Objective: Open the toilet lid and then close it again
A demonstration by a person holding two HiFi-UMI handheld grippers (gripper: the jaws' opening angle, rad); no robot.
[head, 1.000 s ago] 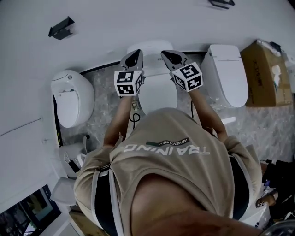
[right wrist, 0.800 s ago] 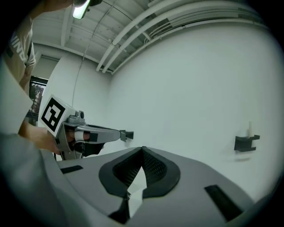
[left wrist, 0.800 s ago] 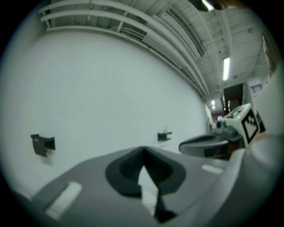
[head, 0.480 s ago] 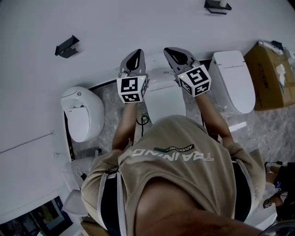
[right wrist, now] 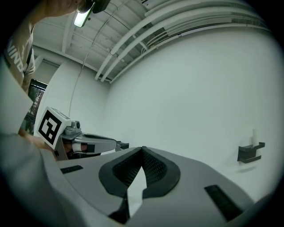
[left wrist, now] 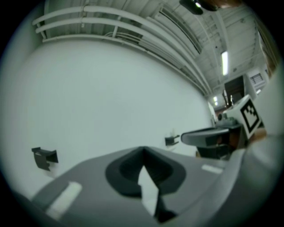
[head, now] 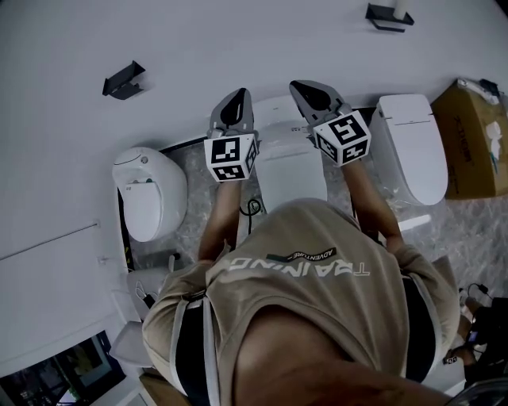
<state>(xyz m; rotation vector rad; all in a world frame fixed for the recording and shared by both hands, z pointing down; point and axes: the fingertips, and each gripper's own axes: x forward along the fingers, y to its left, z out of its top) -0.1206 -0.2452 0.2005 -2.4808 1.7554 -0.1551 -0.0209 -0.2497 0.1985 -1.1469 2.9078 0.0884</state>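
Note:
The middle toilet [head: 292, 173] is white, and its lid lies flat and closed in the head view. My left gripper [head: 232, 105] hovers over the toilet's back left corner and my right gripper [head: 309, 93] over its back right corner. Both point level at the white wall. In the left gripper view the left gripper [left wrist: 143, 150] has its jaws shut with nothing between them. The right gripper [right wrist: 142, 149] is likewise shut and empty in its own view. Neither touches the lid. My body hides the front of the toilet.
A rounded toilet [head: 148, 194] stands to the left and a squarer one [head: 413, 147] to the right. A cardboard box [head: 479, 135] sits at far right. Dark brackets [head: 124, 79] [head: 388, 14] hang on the wall. A cable [head: 252, 208] lies on the marbled floor.
Both grippers have risen side by side, still shut, and now stand higher above the toilet. The head view has shifted, so the toilets sit further right in the picture.

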